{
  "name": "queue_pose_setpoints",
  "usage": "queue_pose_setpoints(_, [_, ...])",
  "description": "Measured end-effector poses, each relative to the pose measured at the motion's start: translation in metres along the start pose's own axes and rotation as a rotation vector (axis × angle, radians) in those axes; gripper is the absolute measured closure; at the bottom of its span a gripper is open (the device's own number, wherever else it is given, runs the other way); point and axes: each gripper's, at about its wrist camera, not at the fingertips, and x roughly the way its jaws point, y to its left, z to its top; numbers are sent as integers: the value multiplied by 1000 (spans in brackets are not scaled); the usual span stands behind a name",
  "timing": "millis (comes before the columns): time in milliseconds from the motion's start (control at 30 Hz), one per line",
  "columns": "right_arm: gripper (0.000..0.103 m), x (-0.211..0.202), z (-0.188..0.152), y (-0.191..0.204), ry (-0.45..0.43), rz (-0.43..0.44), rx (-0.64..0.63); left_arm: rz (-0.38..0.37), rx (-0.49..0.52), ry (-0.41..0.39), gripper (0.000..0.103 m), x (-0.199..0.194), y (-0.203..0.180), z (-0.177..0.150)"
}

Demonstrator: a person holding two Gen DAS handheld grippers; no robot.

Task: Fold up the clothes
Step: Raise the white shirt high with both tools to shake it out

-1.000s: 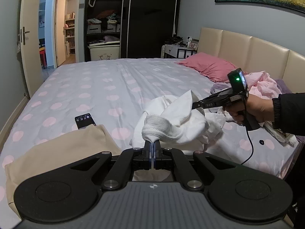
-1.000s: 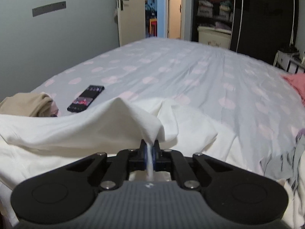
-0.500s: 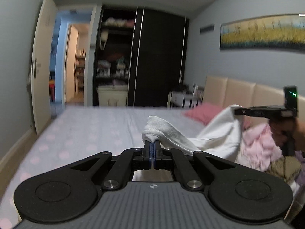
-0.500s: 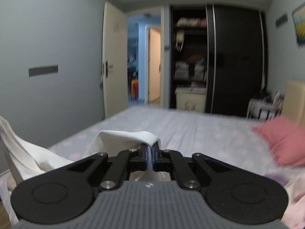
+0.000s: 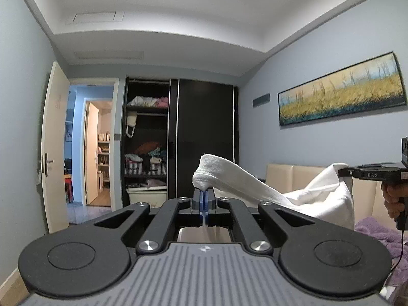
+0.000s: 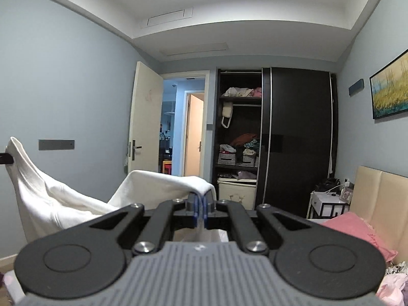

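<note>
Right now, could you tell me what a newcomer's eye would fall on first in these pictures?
First, the white knitted garment strung in the air between the left tongs and the right tongs, both shut on its edge. Behind it stands the tall black wardrobe, its open side stuffed with clothes. A long yellow-field painting hangs over the beige padded headboard.

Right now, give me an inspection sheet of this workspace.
Surface: bed out of view; only its beige headboard shows.
Job's things: white garment held in the air, sagging between both grippers.
Clutter: pink pillow, purple cloth.
Grippers: left gripper and right gripper each shut on the garment's edge.
Cables: black cable hangs from the right gripper.
Surroundings: open wardrobe, open door, painting.
</note>
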Motion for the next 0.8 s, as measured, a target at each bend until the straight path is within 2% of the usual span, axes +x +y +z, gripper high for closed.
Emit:
queue_pose_setpoints(233, [98, -43, 27, 6, -16, 20, 23, 16, 15, -16, 103, -11, -20, 20])
queue_pose_setpoints(400, [98, -72, 26, 1, -37, 21, 14, 32, 36, 12, 103, 13, -30, 28])
queue_pose_setpoints(500, [98, -83, 23, -9, -33, 5, 12, 23, 41, 22, 103, 38, -37, 31])
queue_pose_setpoints(800, [98, -123, 31, -37, -13, -126, -16, -97, 11, 44, 103, 139, -82, 20])
